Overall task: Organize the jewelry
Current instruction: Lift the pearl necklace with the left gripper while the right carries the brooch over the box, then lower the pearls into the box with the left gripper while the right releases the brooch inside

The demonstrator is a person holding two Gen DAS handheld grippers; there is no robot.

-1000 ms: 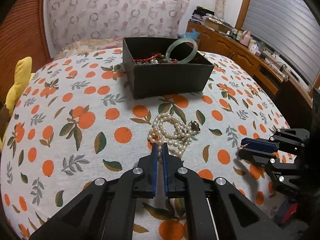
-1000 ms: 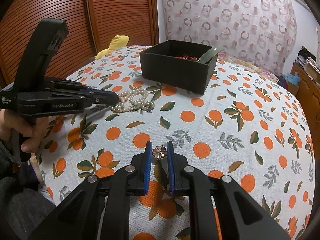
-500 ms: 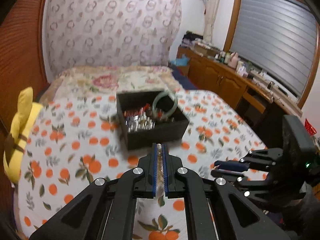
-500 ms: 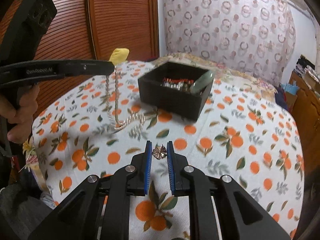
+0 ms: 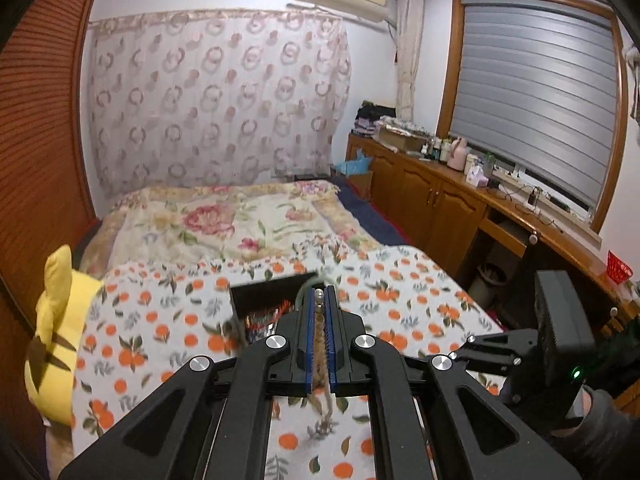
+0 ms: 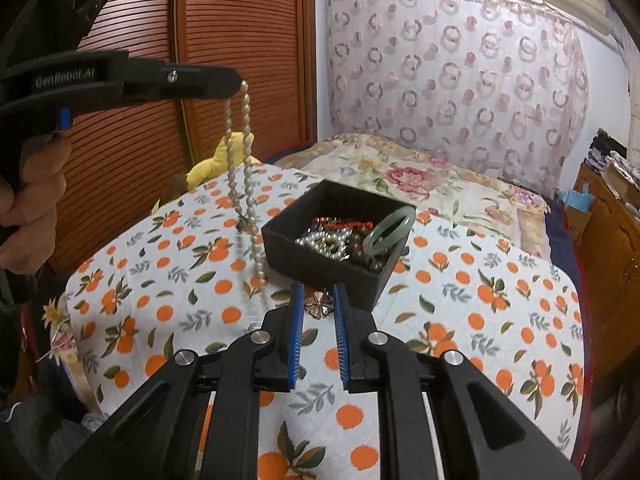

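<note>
Pearl necklace [image 6: 240,168] dangles from clamped left gripper [image 6: 236,84], flower brooch [image 6: 319,305] pinched in right gripper [image 6: 316,312]; lower both slowly into far black box [image 6: 320,268].

Bed [image 6: 460,200] under an orange-print cloth [image 6: 460,320].
Black box [image 6: 320,268] resting on the cloth toward the far end, holding beads and a green bangle [image 6: 390,230]. Yellow plush [image 5: 56,332] lying at the left edge. Floral quilt [image 5: 224,220] spread beyond the cloth, toward the curtain.
</note>
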